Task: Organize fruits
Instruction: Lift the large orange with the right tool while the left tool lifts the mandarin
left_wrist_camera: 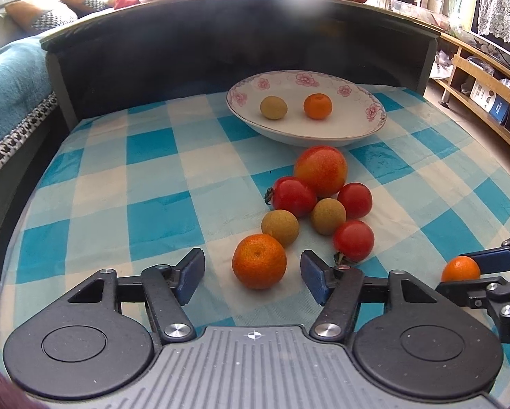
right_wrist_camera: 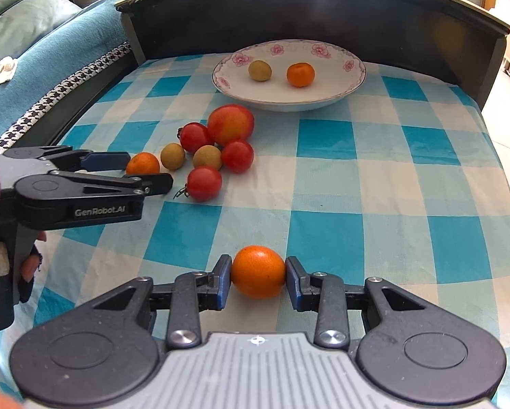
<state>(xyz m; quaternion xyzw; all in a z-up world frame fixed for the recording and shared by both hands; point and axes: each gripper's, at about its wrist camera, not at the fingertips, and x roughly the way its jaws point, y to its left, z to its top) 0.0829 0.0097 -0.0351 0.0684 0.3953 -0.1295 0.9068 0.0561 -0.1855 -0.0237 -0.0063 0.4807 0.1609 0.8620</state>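
**Orange mandarin pinched by R gripper, second one framed by L**

Orange fruit is what both tools are on. A mandarin (right_wrist_camera: 258, 271) is pinched between the blue pads (right_wrist_camera: 224, 281) of the right gripper (right_wrist_camera: 257, 281), well short of the floral plate (right_wrist_camera: 352, 83) and nearer the camera than the loose fruit pile. The left gripper (left_wrist_camera: 253, 274) is held with fingers spread wide, a second mandarin (left_wrist_camera: 259, 261) sitting between them, untouched, at the near end of the pile. On the plate a small mandarin (right_wrist_camera: 300, 74) and a longan (right_wrist_camera: 260, 70) are already placed.

Risks, as judged:
- R grip is made on a round, smooth skin; the fruit could be squeezed out or dropped en route to the plate if pad pressure is uneven.
- When the L fingers are closed, the cherry tomato (left_wrist_camera: 353, 240) just beside the R-hand pad could be nudged and rolled across the checked cloth (left_wrist_camera: 159, 177).
- Fruit set on the sloped plate could roll into the two already there.

Hard to make out: whether the gripped mandarin is lifted or resting on the cloth can't be told. The back shelf is washed out by glare. The R gripper is cut off at the frame edge in the left wrist view.
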